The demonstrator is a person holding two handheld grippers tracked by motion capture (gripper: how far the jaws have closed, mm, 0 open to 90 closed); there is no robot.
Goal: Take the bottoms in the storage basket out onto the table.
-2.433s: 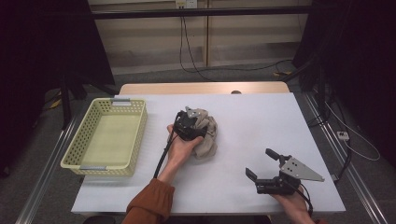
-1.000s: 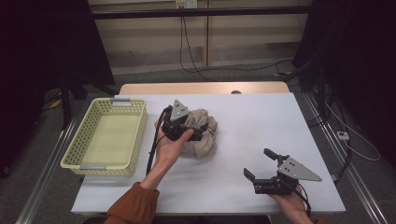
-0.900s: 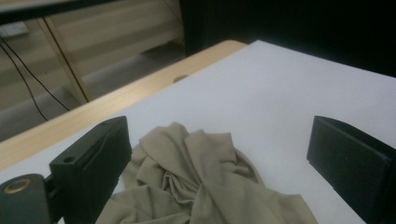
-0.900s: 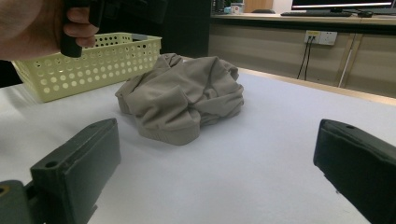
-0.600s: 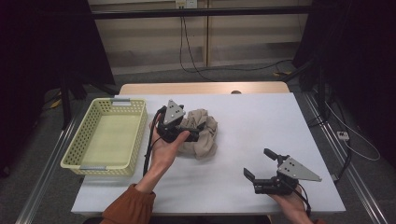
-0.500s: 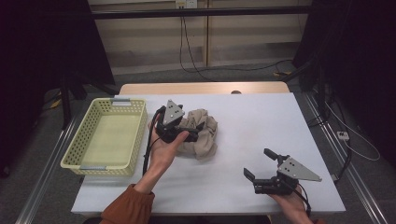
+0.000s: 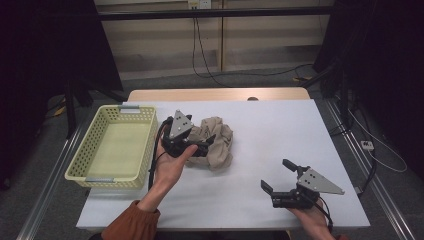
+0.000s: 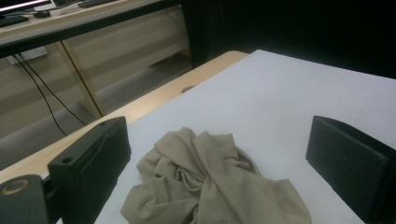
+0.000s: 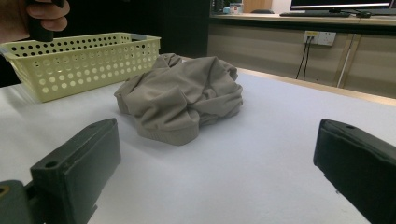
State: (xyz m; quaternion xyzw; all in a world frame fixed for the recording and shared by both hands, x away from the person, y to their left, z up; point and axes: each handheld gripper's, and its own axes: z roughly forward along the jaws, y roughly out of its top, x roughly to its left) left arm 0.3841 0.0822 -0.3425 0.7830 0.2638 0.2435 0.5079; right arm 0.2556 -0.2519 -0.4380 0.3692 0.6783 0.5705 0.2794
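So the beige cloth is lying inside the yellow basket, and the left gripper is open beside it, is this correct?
Not quite. The beige cloth lies bunched on the white table, to the right of the yellow basket, which holds nothing; the high view shows this. The rest stands: the left gripper is open beside the cloth, and the left gripper view shows its jaws wide apart.

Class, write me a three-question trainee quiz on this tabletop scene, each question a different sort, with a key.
1. True or false: the crumpled beige cloth garment lies inside the pale yellow perforated plastic basket.
2. Which tool is nearer the garment: A) left tool B) right tool?
3. Fill in: in each gripper view, the tool's black jaws stand ____.

Key
1. False; it lies on the white table, beside the basket.
2. A.
3. Open, wide apart, with nothing between them.
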